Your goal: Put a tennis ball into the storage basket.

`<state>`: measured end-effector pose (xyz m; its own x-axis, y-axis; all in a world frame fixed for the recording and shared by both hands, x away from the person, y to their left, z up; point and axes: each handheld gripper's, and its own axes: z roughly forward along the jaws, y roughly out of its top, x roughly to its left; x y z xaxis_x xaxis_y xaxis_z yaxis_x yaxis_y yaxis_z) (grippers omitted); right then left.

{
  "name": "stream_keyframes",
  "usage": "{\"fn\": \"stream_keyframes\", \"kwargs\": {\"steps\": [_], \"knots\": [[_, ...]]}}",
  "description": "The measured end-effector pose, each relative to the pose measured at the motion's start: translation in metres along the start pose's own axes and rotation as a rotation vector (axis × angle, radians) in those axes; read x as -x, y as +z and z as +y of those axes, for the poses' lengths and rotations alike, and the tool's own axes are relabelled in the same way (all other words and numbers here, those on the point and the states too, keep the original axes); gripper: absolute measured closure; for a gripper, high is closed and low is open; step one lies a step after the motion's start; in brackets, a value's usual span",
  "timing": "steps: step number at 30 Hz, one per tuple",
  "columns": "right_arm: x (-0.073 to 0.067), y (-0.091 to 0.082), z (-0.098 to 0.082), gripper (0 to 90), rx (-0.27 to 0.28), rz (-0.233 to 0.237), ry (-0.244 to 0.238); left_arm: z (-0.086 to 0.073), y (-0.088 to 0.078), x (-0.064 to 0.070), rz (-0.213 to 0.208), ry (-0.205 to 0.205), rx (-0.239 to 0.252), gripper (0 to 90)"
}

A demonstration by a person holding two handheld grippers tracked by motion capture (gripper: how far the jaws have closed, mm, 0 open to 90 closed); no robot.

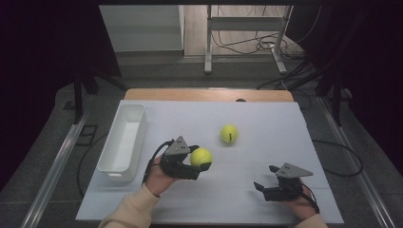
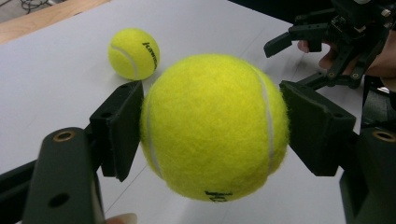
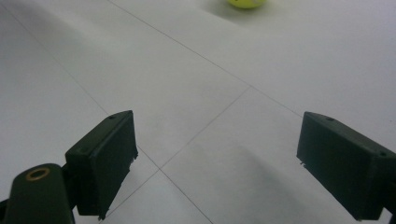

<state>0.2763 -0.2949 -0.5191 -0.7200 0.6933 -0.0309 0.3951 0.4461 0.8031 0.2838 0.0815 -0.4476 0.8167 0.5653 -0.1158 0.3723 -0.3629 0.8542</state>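
Basically the left gripper (image 1: 202, 164) clamped one tennis ball (image 2: 215, 126) just above the surface (image 1: 266, 128), right gripper (image 1: 267, 179) idle and open, so best keep squeeze steady and carry it over to the white bin (image 1: 124, 137).

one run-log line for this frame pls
left gripper: shut on held tennis ball, off table | right gripper: open, empty | second tennis ball: on table | white bin: empty

A white sheet (image 1: 266, 118) is covering the wooden table (image 1: 209, 94). Behind it, grey floor (image 1: 166, 71), metal frame legs (image 1: 207, 42) and loose cables (image 1: 247, 45) are lying in dim light.
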Motion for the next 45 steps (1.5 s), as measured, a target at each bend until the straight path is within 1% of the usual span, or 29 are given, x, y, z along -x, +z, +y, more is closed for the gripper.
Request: {"fn": "stream_keyframes", "kwargs": {"steps": [8, 17, 32, 40, 45], "knots": [[0.0, 0.0, 0.0, 12.5, 0.005, 0.002, 0.001, 0.003, -0.009, -0.003, 0.015, -0.008, 0.019, 26.5], [0.0, 0.0, 0.0, 12.5, 0.001, -0.001, -0.002, 0.007, -0.02, -0.005, 0.028, -0.007, 0.047, 26.5], [0.0, 0.0, 0.0, 12.6, -0.001, -0.002, 0.0, 0.01, -0.039, -0.012, 0.063, -0.021, 0.093, 26.5], [0.0, 0.0, 0.0, 12.6, -0.003, -0.003, 0.0, 0.01, -0.051, -0.019, 0.092, -0.037, 0.112, 26.5], [0.0, 0.0, 0.0, 12.6, -0.004, -0.005, -0.001, 0.01, -0.055, -0.022, 0.105, -0.043, 0.119, 26.5]]}}
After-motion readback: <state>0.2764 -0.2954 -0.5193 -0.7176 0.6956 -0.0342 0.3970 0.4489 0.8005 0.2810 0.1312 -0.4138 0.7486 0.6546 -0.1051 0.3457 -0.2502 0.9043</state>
